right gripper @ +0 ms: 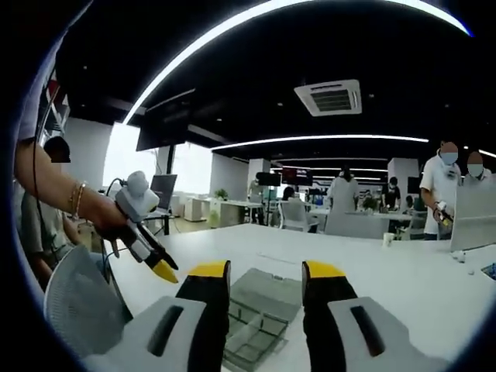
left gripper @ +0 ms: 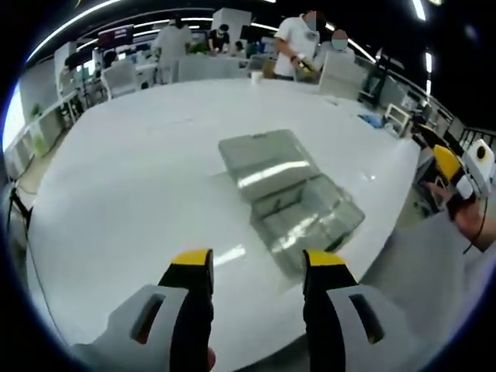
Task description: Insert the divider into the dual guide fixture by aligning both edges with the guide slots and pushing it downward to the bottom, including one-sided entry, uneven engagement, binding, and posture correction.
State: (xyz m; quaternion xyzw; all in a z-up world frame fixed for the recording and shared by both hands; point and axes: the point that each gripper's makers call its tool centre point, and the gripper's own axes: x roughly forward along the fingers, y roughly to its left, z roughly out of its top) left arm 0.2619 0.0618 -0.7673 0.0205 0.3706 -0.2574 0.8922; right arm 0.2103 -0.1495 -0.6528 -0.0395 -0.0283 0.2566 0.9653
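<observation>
In the left gripper view we see our left tongs (left gripper: 257, 267) closest to us, low over the near edge of the white desk (left gripper: 139, 178). The two yellow tips stand apart, with nothing between them. Just past the tips, on the desk, lies the clear plastic fixture (left gripper: 291, 198). It is a see-through box with walls inside it, and a flat clear panel lies on its far part. We cannot tell if that panel is the divider. To the right of the fixture, off the edge of the desk, a hand holds the right tongs (left gripper: 449, 167). Far behind the fixture a small white cup (left gripper: 256, 77) stands near the far edge of the desk, and people in white shirts stand there too.

In the right gripper view our right tongs (right gripper: 265, 271) are closest, and they are spread open and hold nothing. The fixture (right gripper: 260, 314) shows through the gap between the tips, low on the desk (right gripper: 387, 271). To the left of the fixture, a hand (right gripper: 97, 211) holds the left tongs (right gripper: 164, 271), whose yellow tip points down toward the desk. Far behind the fixture we see chairs, desks and people.
</observation>
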